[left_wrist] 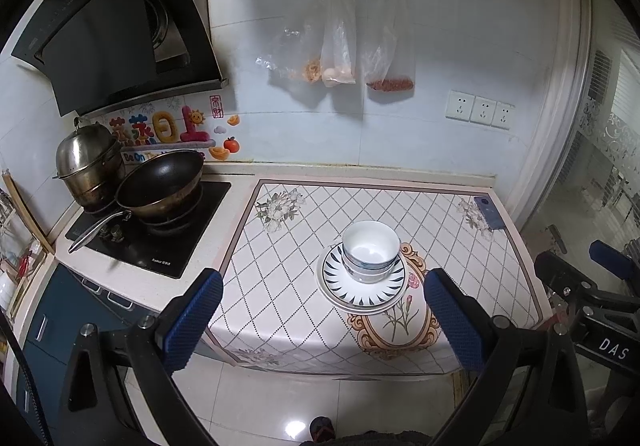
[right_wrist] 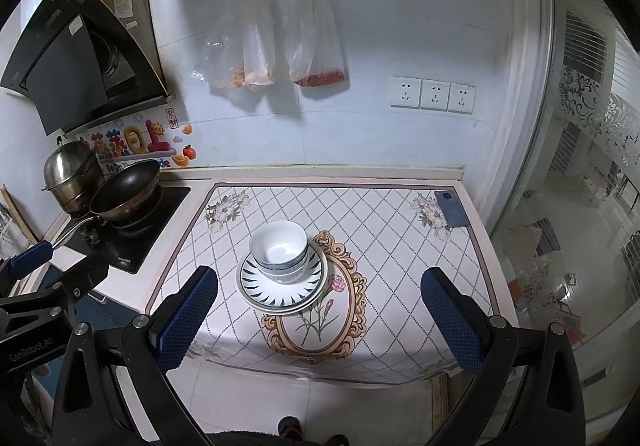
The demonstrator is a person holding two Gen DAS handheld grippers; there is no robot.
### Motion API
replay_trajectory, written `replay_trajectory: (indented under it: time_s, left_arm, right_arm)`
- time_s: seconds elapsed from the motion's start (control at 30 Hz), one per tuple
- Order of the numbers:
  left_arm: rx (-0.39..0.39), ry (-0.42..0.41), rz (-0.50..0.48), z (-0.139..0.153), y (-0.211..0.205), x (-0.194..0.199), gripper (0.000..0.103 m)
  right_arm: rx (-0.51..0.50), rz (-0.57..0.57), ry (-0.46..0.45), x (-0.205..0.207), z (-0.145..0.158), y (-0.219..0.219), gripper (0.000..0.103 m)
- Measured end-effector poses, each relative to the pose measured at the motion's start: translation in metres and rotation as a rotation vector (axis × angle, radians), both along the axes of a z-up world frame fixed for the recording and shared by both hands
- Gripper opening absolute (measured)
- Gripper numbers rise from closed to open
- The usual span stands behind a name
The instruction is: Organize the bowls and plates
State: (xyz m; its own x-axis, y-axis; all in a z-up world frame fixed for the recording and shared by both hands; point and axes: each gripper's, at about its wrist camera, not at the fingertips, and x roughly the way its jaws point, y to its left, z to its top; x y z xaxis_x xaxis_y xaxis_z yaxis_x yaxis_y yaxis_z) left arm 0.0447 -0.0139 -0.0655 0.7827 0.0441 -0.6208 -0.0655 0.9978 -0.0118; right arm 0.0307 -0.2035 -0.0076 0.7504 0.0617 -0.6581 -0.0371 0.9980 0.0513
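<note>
White bowls with blue bands (left_wrist: pixel 371 254) (right_wrist: pixel 279 251) are nested in a stack on stacked plates (left_wrist: pixel 360 292) (right_wrist: pixel 256 284) with a dark petal rim. The stack stands near the middle of the counter's patterned cloth (left_wrist: pixel 288 246) (right_wrist: pixel 380 246). My left gripper (left_wrist: pixel 322 320) is open, held back from the counter's front edge and above the floor, nothing between its blue pads (left_wrist: pixel 192 322). My right gripper (right_wrist: pixel 320 316) is likewise open and empty, well short of the stack. Each gripper shows at the edge of the other's view.
A black wok (left_wrist: pixel 160 182) (right_wrist: pixel 126 188) and a steel steamer pot (left_wrist: pixel 86 162) (right_wrist: pixel 72 174) sit on the hob at the left. A blue phone (left_wrist: pixel 488 212) (right_wrist: pixel 452 208) lies at the cloth's far right corner. Plastic bags (left_wrist: pixel 340 42) hang on the wall. A glass door (right_wrist: pixel 580 206) stands at right.
</note>
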Motion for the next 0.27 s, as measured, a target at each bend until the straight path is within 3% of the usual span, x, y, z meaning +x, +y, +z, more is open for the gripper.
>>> replay_trajectory:
  time_s: [0.27]
  left_arm:
    - [-0.007, 0.012, -0.002, -0.0023, -0.0026, -0.0016, 0.103]
  right_arm:
    - [0.000, -0.002, 0.005, -0.0026, -0.0028, -0.0005, 0.103]
